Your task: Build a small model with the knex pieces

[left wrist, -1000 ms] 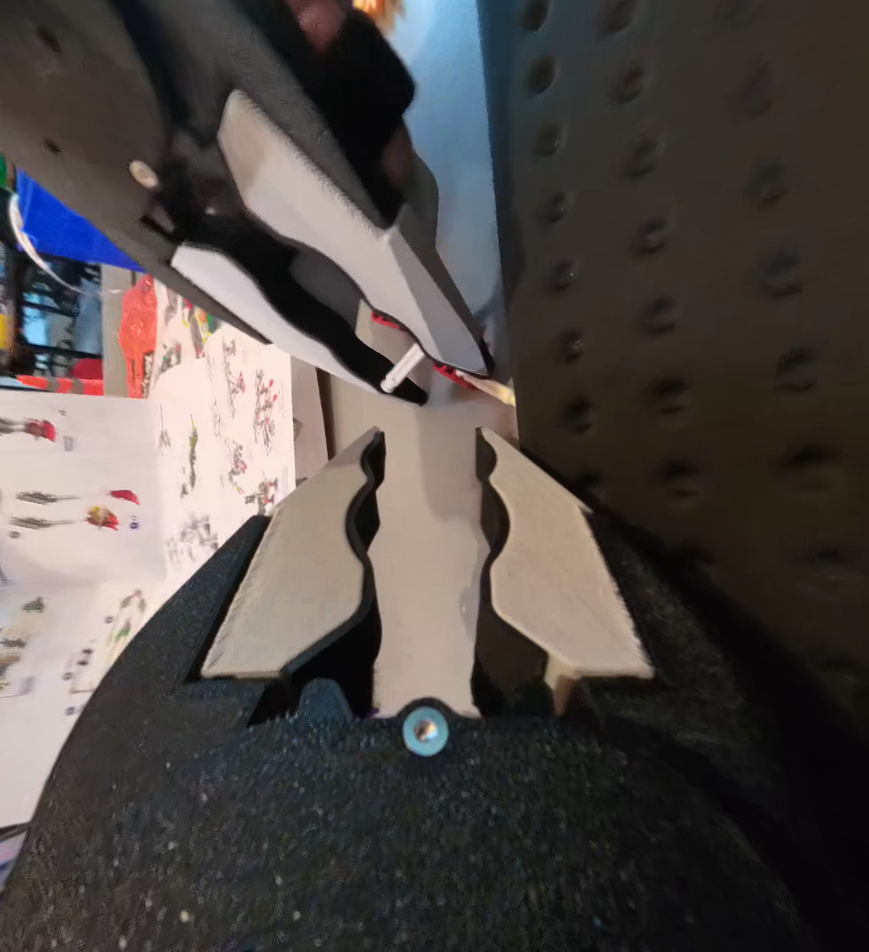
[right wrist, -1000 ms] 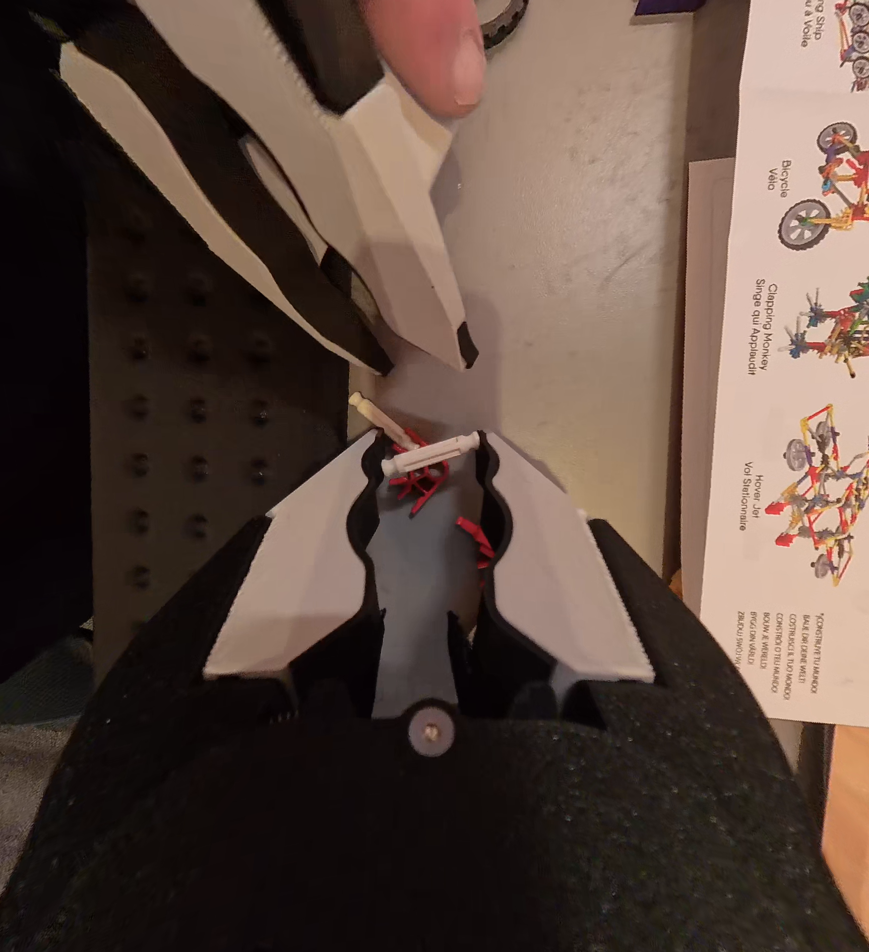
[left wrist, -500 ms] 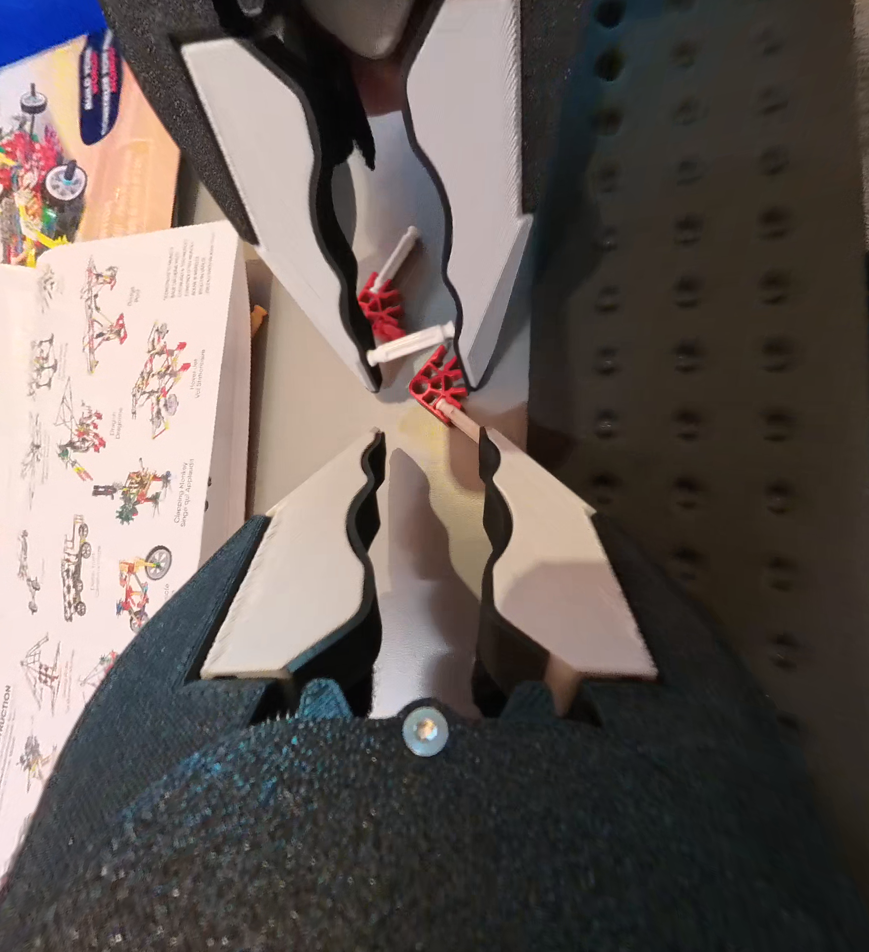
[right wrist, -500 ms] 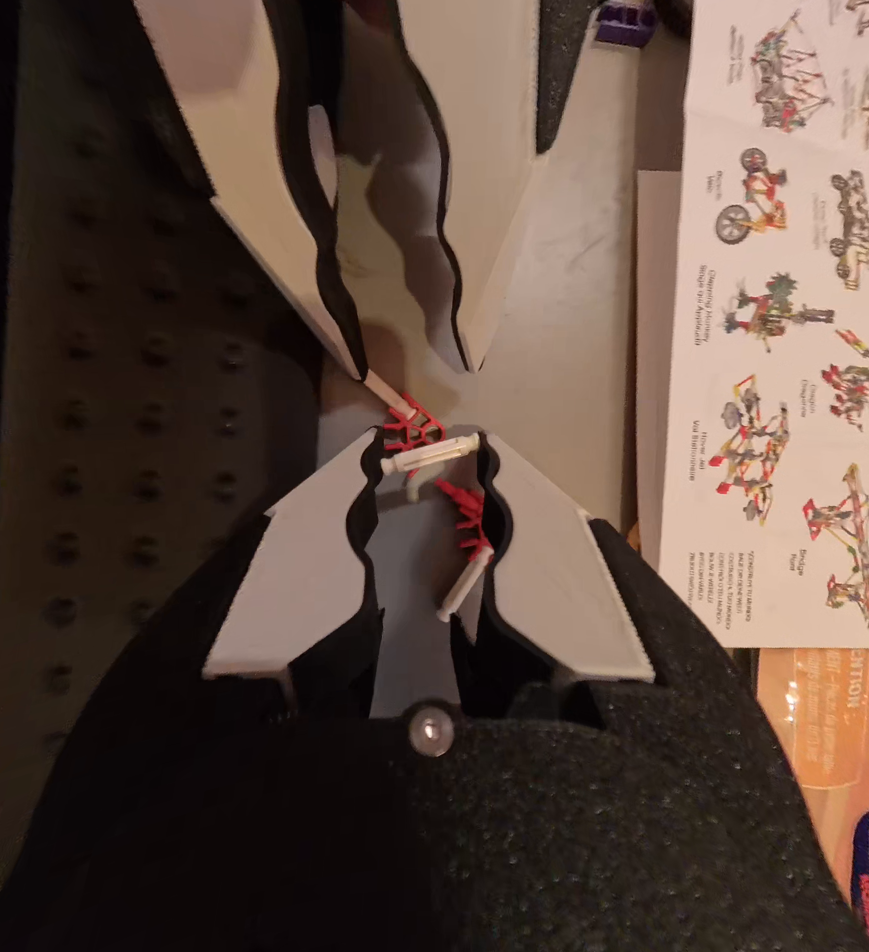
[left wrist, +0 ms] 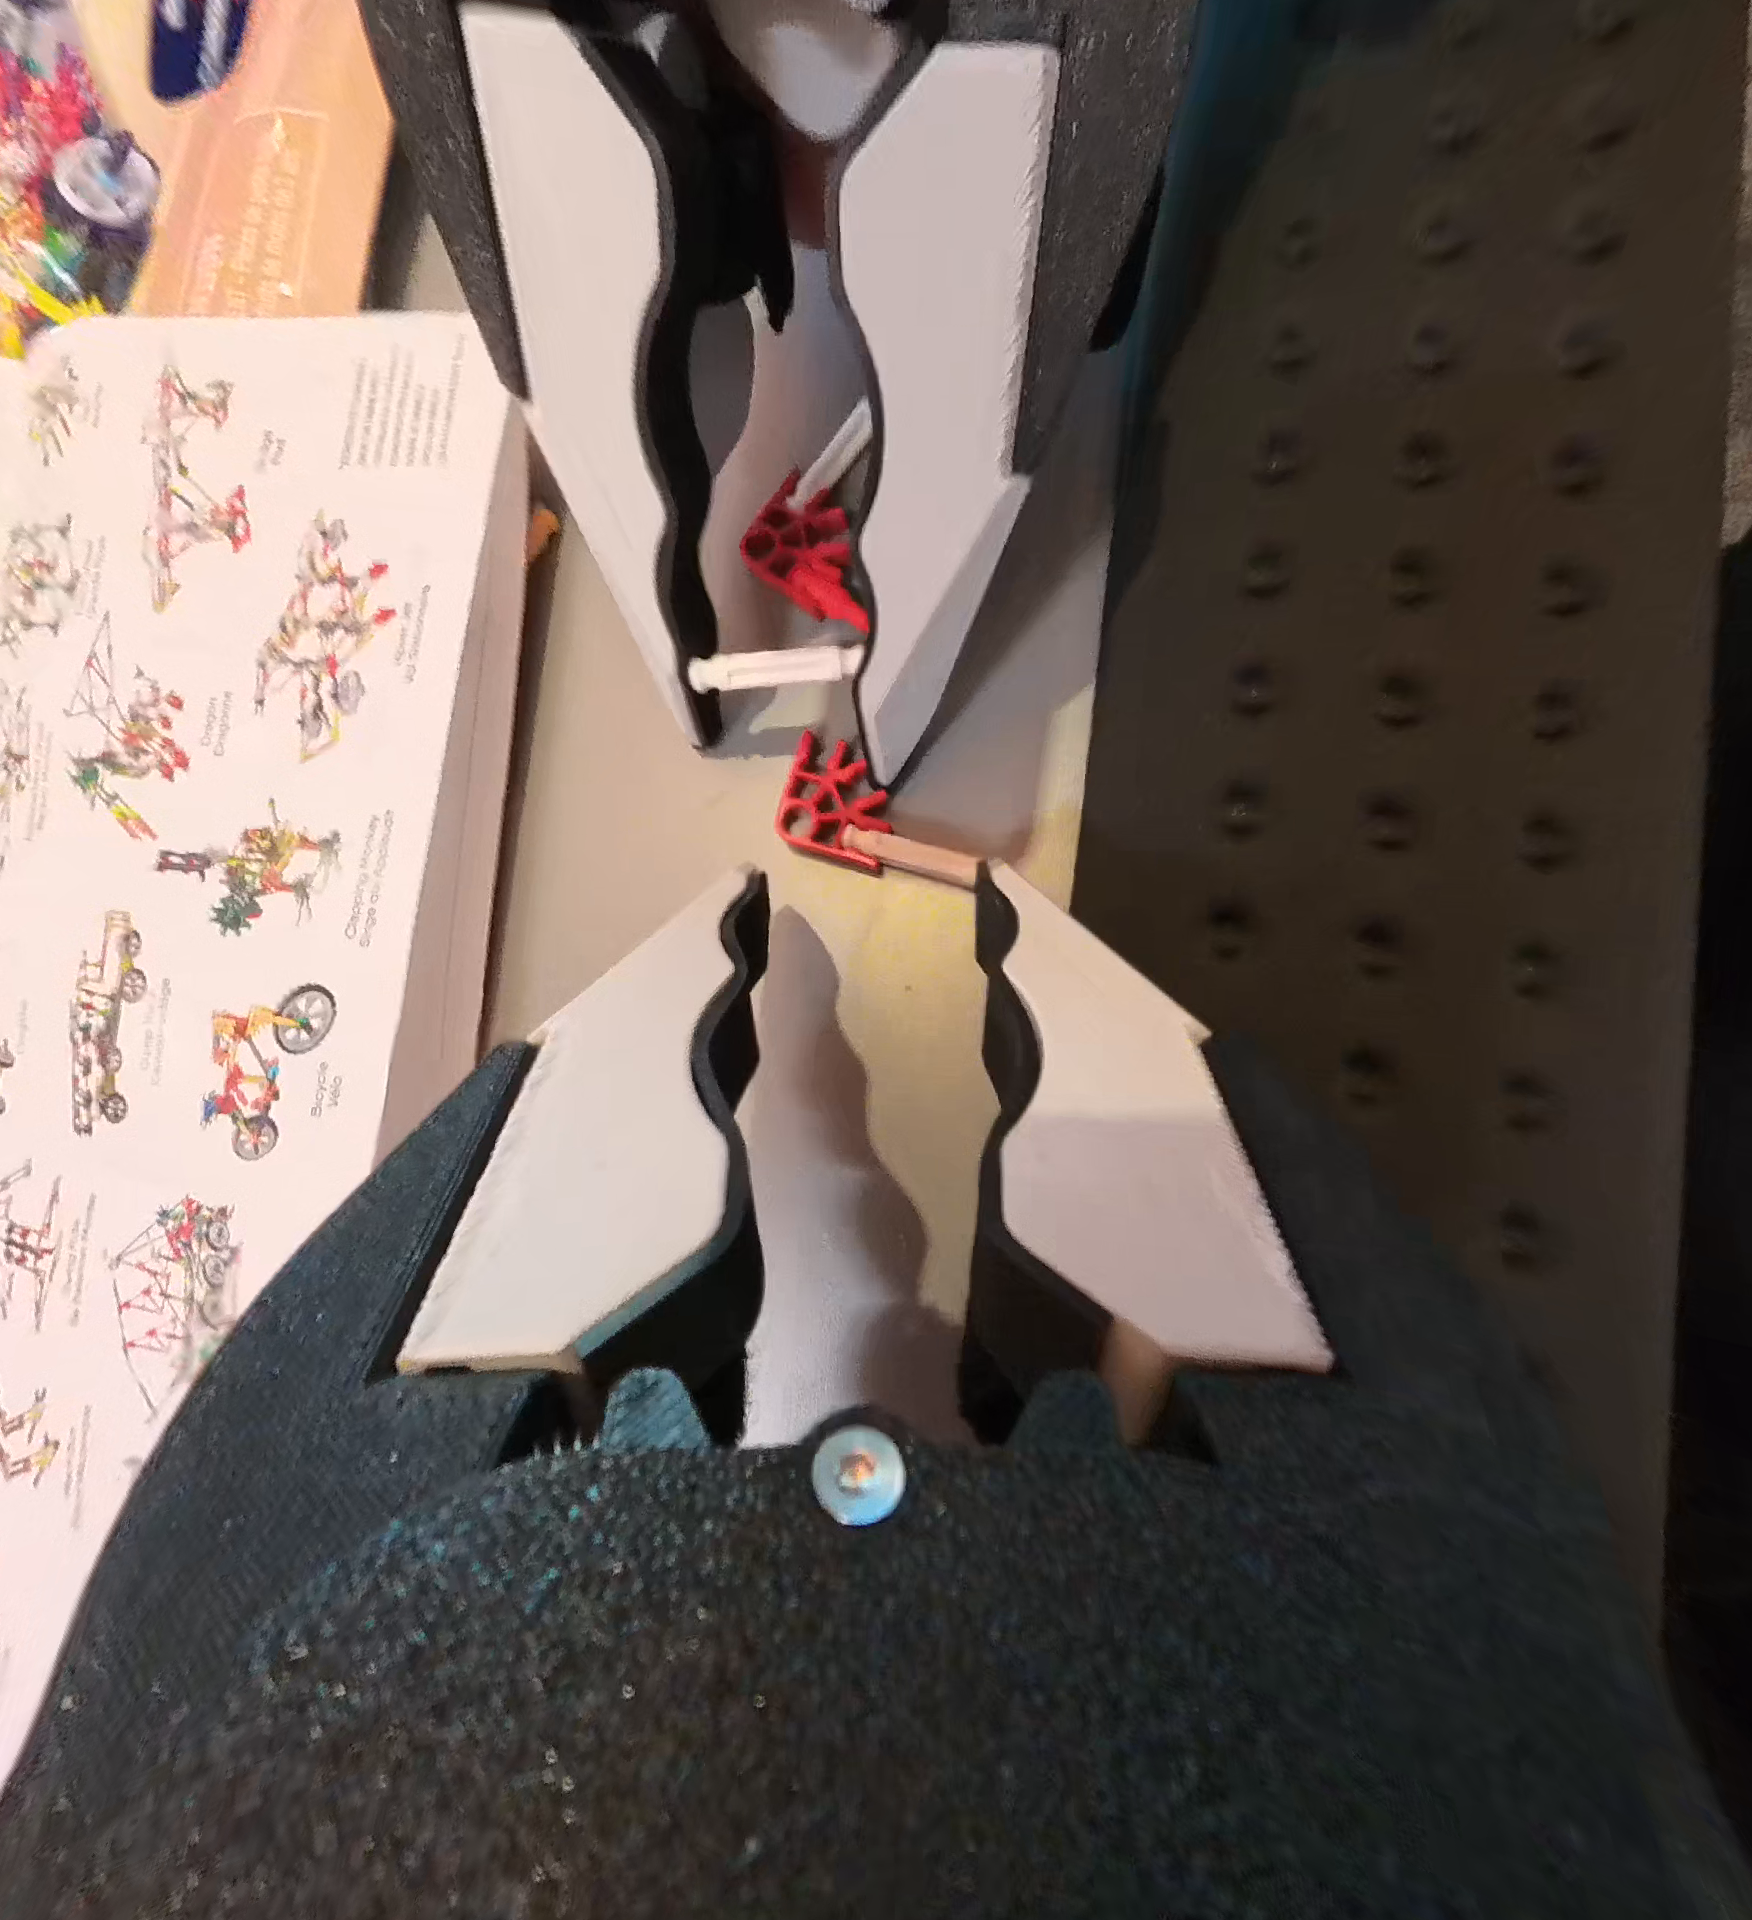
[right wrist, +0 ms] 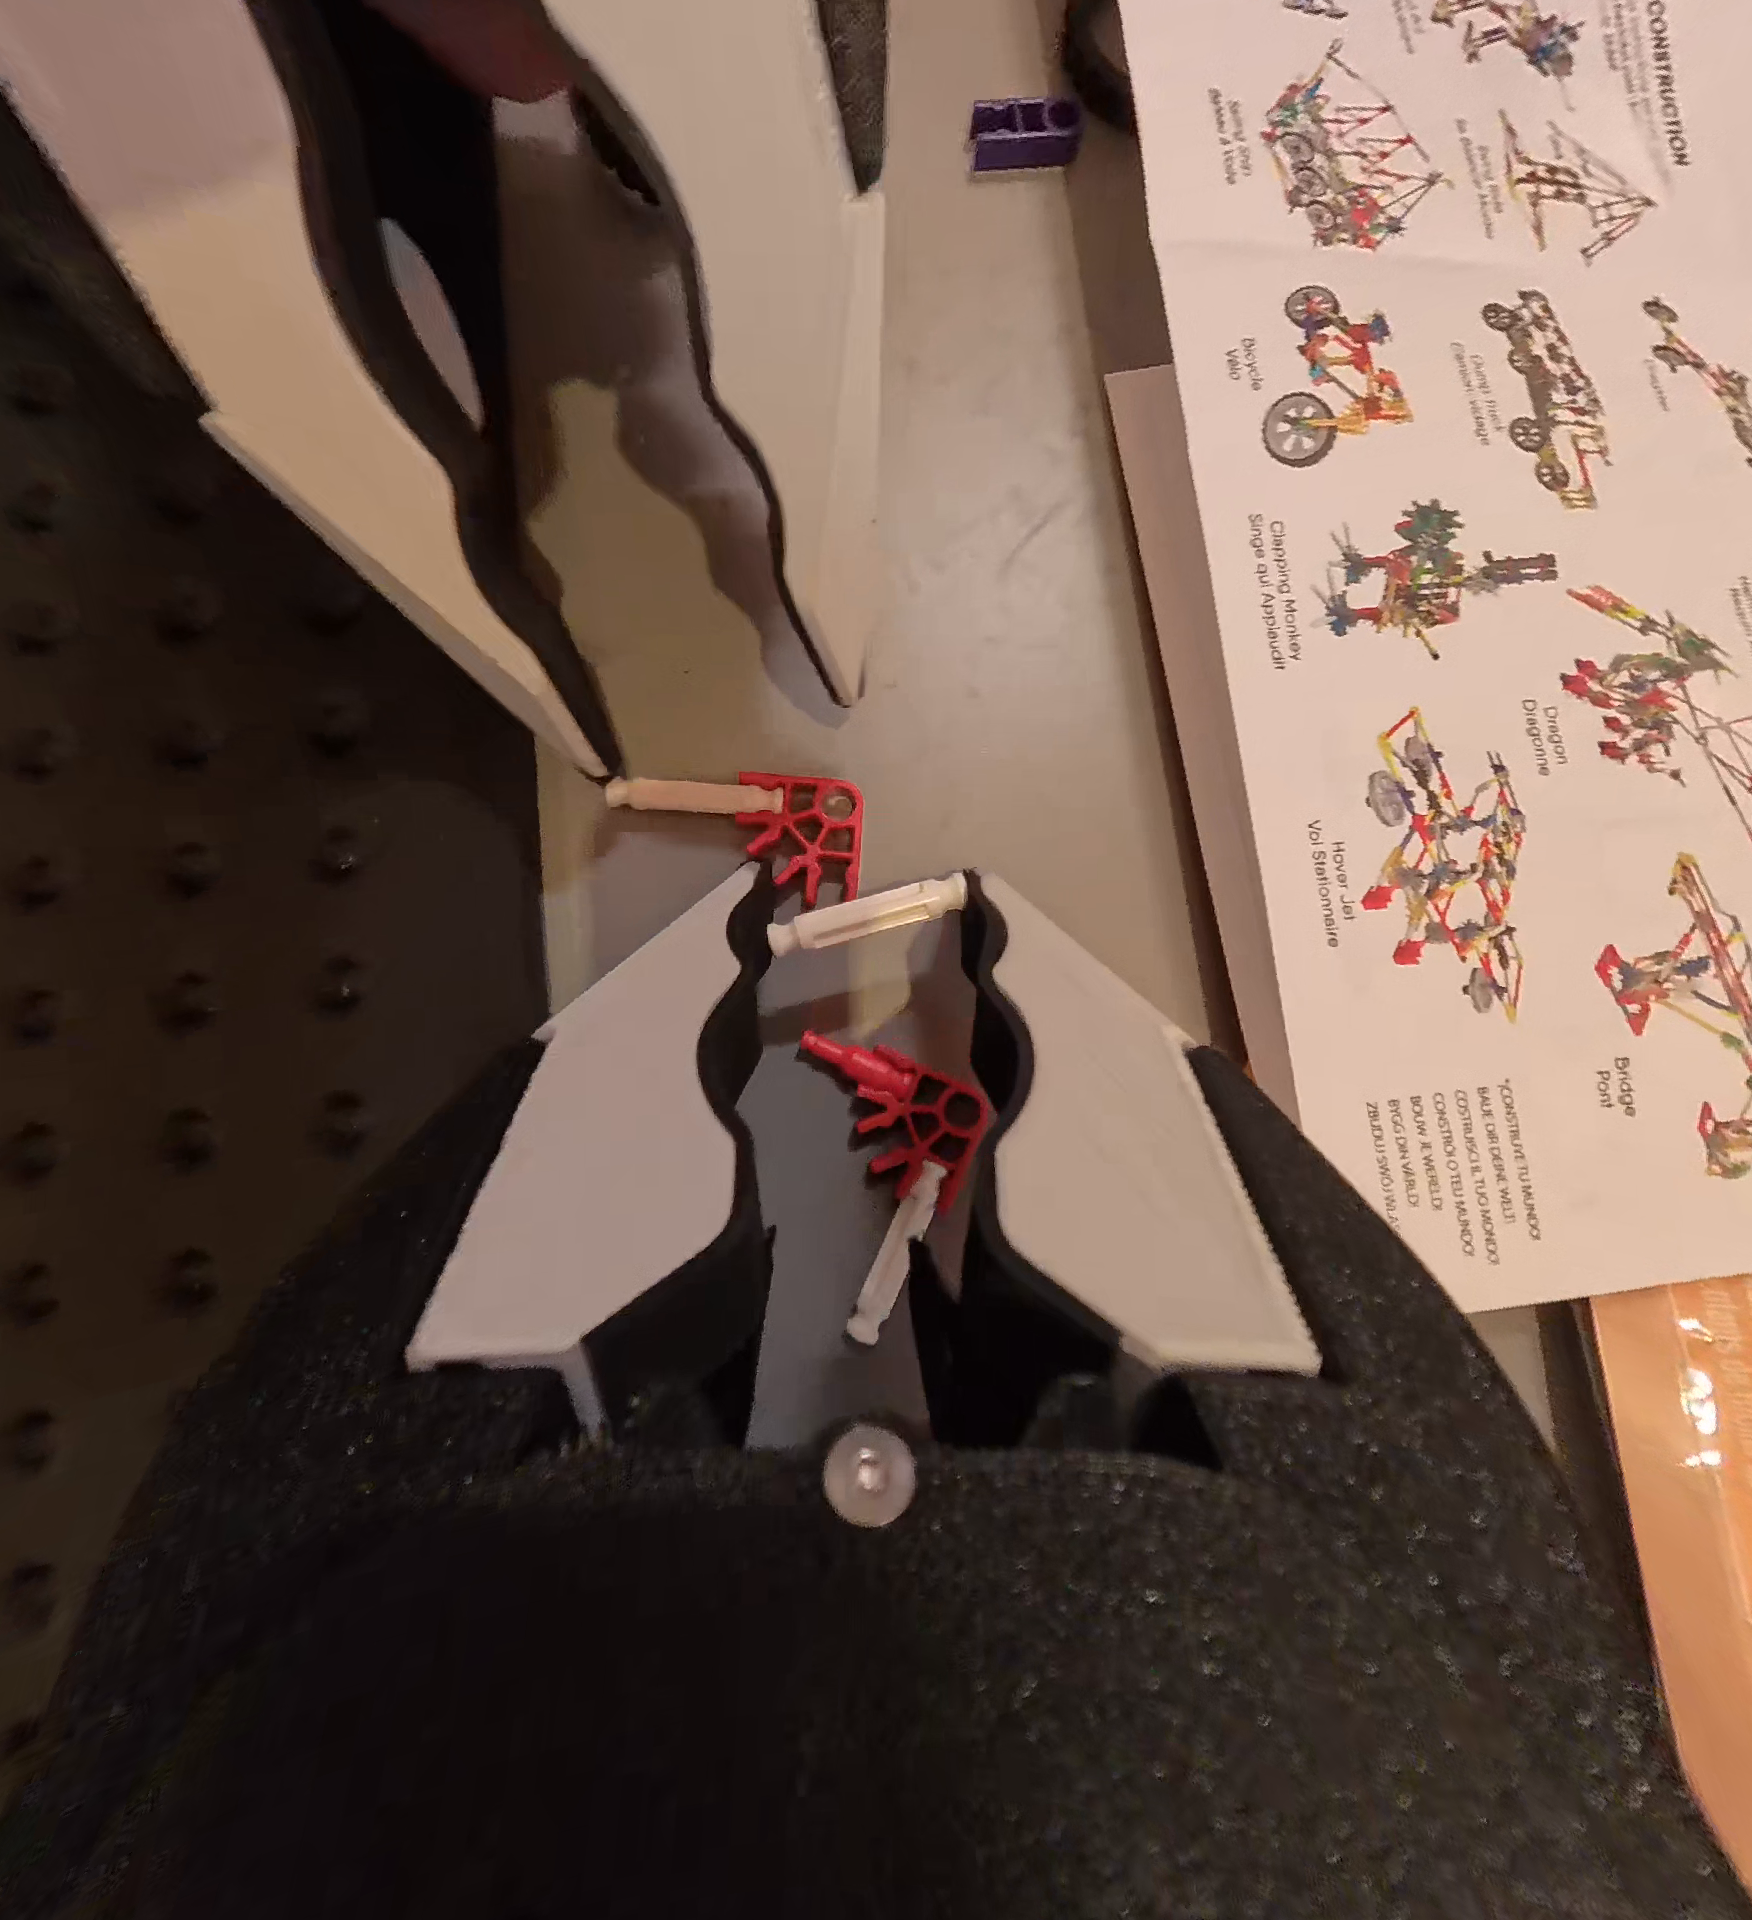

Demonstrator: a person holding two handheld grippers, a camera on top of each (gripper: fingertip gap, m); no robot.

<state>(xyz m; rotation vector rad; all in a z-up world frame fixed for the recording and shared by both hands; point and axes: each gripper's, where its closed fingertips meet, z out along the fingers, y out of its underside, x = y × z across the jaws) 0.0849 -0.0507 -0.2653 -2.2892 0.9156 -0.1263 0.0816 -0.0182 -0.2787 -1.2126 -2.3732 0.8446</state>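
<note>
My right gripper (right wrist: 861,878) is shut on a short white rod (right wrist: 867,914), held crosswise between its fingertips. Below its jaws a red corner connector (right wrist: 924,1117) with a white rod in it lies on the pale table. A second red connector (right wrist: 810,826) with a beige rod (right wrist: 690,795) lies just ahead of the tips. My left gripper (left wrist: 869,878) is open and empty, facing the right one tip to tip; its right fingertip (left wrist: 991,883) is at the end of the beige rod (left wrist: 919,852). The left wrist view also shows the right gripper (left wrist: 792,756) and its white rod (left wrist: 773,665).
A white instruction sheet (left wrist: 176,831) (right wrist: 1474,623) with pictures of models lies on one side, a black dimpled mat (left wrist: 1371,727) (right wrist: 176,831) on the other. An orange-brown box (right wrist: 1734,1558) (left wrist: 259,208) lies past the sheet. A purple piece (right wrist: 1023,130) sits farther off. Tip to tip, the grippers are about 4 cm apart.
The left gripper has swung from a tilt to face the right one squarely. Both have drawn apart, and the red connector with the beige rod now lies between them. The right still holds the white rod.
</note>
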